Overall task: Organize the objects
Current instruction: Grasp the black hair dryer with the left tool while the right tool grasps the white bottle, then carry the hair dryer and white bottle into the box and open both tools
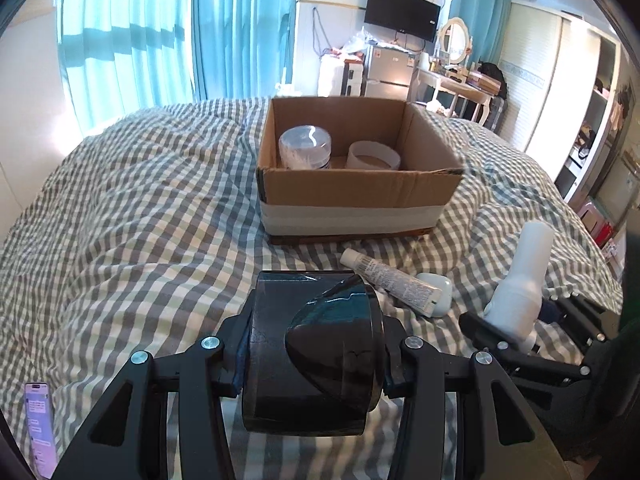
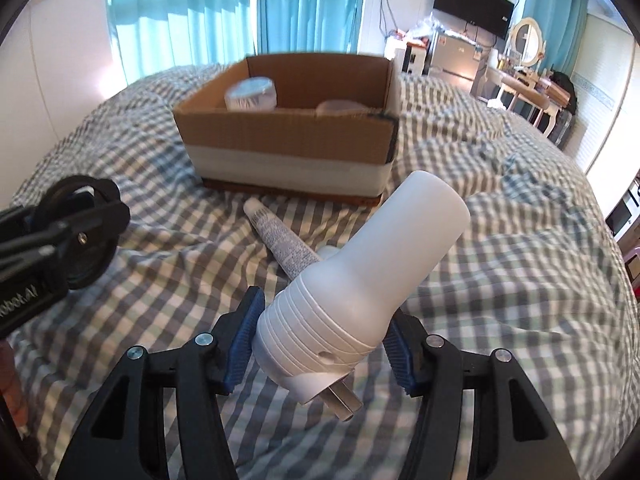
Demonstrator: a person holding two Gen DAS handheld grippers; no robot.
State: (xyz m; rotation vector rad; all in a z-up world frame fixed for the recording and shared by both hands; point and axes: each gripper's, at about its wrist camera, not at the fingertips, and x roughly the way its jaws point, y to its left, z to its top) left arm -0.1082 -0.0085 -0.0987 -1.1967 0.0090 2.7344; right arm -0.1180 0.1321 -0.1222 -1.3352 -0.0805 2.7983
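The left claw clamps a black round container, the right claw a white plug-in device, both above the bed. Carry each clear of the cardboard box's near wall before releasing.

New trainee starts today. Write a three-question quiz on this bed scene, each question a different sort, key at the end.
1. True or false: the cardboard box is empty.
2. The left gripper holds: A) a white tube, B) a black round container, C) nothing.
3. Fill in: the right gripper holds a white plug-in device with metal ____ at its base.

Key: 1 false, a clear jar and a white ring sit inside; 2 B; 3 prongs.
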